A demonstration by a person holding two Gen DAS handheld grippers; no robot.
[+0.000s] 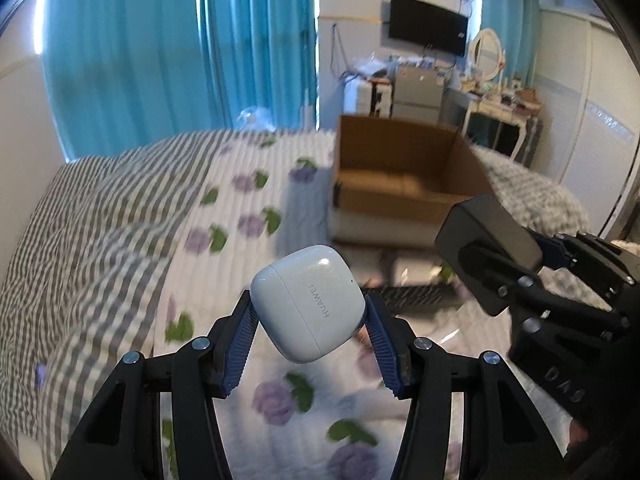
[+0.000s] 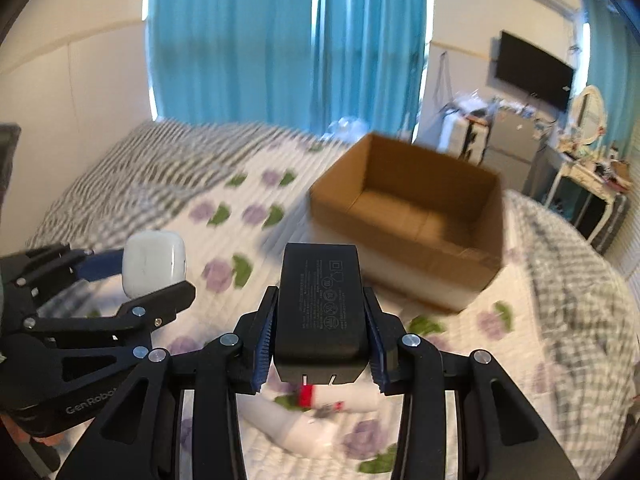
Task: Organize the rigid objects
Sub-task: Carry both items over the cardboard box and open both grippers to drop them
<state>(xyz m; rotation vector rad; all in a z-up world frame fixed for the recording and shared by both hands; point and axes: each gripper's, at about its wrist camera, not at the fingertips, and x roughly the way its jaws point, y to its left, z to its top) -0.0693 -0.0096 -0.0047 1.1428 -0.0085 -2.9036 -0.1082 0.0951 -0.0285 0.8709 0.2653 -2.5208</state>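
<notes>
My left gripper [image 1: 308,312] is shut on a white earbud case [image 1: 310,302], held above the flowered bedspread. The same white earbud case [image 2: 154,264] shows at the left of the right wrist view, in the left gripper [image 2: 144,276]. My right gripper [image 2: 320,340] is shut on a black power adapter [image 2: 322,312], its blue pads pressed against both sides and its prongs pointing back at the camera. From the left wrist view the black power adapter [image 1: 486,240] hangs at the right in the right gripper [image 1: 496,248]. An open brown cardboard box [image 2: 408,216] sits on the bed ahead, and the cardboard box [image 1: 404,172] looks empty.
A white tube with a red band [image 2: 316,396] lies on the bedspread [image 2: 248,184] under the right gripper. A dark flat object [image 1: 416,296] lies blurred on the bed in front of the box. Blue curtains [image 1: 180,48], a wall television [image 1: 428,24] and a cluttered dressing table [image 1: 504,100] stand behind.
</notes>
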